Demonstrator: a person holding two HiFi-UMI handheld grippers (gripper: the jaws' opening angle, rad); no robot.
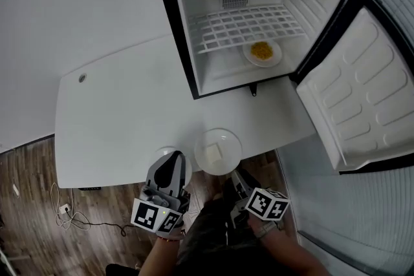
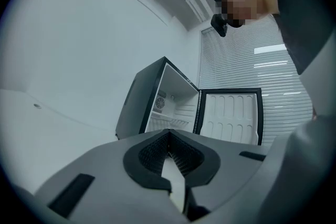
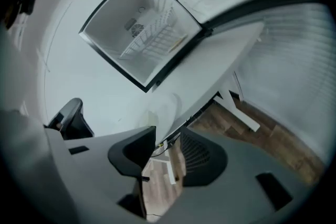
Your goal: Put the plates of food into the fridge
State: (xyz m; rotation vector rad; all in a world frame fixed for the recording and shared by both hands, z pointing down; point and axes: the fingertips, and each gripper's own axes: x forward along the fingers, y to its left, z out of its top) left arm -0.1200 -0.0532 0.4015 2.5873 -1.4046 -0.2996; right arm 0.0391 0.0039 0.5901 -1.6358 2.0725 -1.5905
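A white plate [image 1: 218, 150] with a pale block of food sits at the table's front edge. Just right of it and nearer to me, my right gripper [image 1: 237, 178] is open with nothing between its jaws; in the right gripper view [image 3: 168, 136] only wood floor and the table edge show through the gap. A smaller white plate [image 1: 167, 153] lies to the left, half hidden by my left gripper [image 1: 171, 166]. Its pads [image 2: 157, 152] meet at the tips; a white sliver shows behind them. A plate of yellow food [image 1: 262, 52] lies inside the open fridge [image 1: 246, 22].
The fridge door [image 1: 362, 94] swings out at the right, past the white table [image 1: 116, 119]. A wire shelf [image 1: 246, 26] spans the fridge's back. Cables [image 1: 71, 216] lie on the wood floor at the left. The person's legs are below the table edge.
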